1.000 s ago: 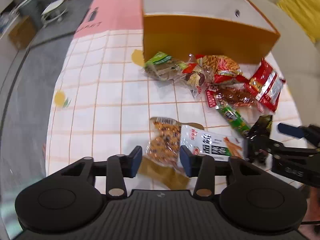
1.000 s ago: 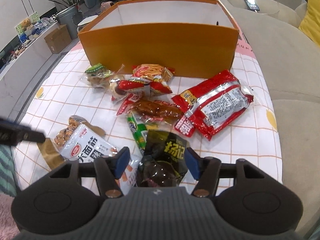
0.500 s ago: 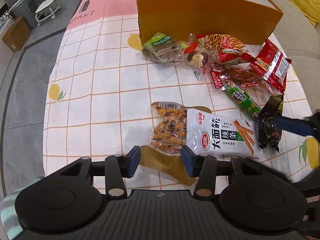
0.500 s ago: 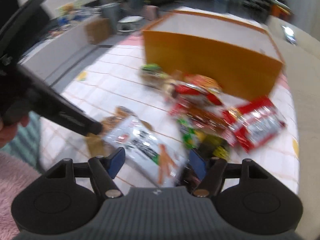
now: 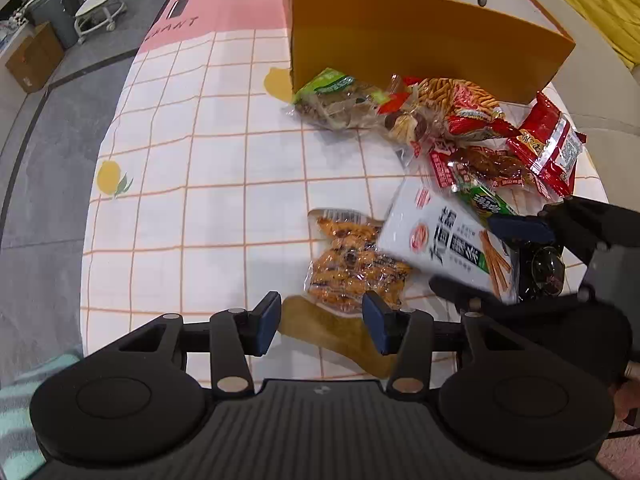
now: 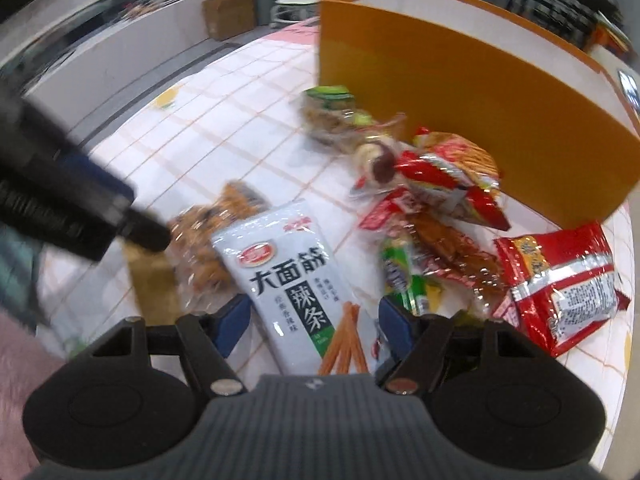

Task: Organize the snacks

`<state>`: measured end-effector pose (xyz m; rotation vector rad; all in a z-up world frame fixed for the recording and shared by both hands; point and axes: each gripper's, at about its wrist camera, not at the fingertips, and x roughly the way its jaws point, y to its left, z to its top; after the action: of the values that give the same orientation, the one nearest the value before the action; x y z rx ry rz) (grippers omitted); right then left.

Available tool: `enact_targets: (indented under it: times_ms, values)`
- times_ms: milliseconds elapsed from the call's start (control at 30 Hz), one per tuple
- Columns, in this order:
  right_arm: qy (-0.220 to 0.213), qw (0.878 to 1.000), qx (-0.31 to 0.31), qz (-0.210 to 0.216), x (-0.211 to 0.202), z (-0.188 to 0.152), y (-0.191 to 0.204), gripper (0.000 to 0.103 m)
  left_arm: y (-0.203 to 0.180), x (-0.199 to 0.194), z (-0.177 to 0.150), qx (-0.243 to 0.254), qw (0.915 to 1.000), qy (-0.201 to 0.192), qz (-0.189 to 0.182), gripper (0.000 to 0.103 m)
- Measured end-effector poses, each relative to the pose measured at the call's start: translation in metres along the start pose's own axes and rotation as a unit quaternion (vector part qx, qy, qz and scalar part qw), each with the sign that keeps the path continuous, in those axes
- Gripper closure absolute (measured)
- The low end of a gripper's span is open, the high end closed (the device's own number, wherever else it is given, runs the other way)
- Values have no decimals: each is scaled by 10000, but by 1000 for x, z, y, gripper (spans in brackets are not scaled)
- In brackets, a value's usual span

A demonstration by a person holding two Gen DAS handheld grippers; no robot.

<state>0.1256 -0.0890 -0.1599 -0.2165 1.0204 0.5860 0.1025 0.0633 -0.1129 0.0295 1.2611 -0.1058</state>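
Your right gripper (image 6: 314,326) had its fingers apart on either side of the white packet (image 6: 296,280), whose lower end lay between them; I could not tell whether the pads pressed on it. The packet was a flat, glossy white pouch with a red oval logo, bold black characters, a dark green band and orange sticks printed at the bottom. In the left wrist view it was tilted (image 5: 448,240), overlapping the right edge of the clear bag (image 5: 352,264) of orange-brown pieces.

Your left gripper (image 5: 322,322) hovered with fingers apart, nothing clamped, over the bag's brown end.

The orange box (image 5: 420,48) stood at the far side of the counter (image 5: 200,160), open-topped with a white inside. Just in front of the box lay a green-topped pack (image 5: 332,96), a red pack (image 5: 468,108) of orange sticks, and a red-and-silver pack (image 5: 548,148) to the box's right. The white packet lay well in front of the box, nearer you than all of these.
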Motion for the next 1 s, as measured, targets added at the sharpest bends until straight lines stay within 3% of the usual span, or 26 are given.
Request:
enact_targets:
  times_ms: [100, 167, 367, 733, 833, 1000]
  values:
    - [28, 9999, 102, -5, 3, 3, -3, 39, -6, 3, 3, 254, 9996, -99, -108, 45]
    - [29, 10000, 64, 59, 5, 3, -4, 38, -10, 6, 5, 443, 9988, -124, -138, 34]
    - [66, 9999, -34, 106, 10, 2, -4, 38, -17, 19, 7, 742, 9968, -111, -257, 29]
    - [-108, 9999, -62, 97, 7, -3, -11, 46, -12, 38, 15, 600, 9965, 30, -583, 19]
    - [-151, 9997, -112, 122, 6, -5, -12, 47, -8, 43, 16, 478, 9960, 191, -729, 16]
    - [-225, 9990, 164, 353, 2, -6, -23, 48, -1, 44, 19, 140, 9968, 120, -773, 14]
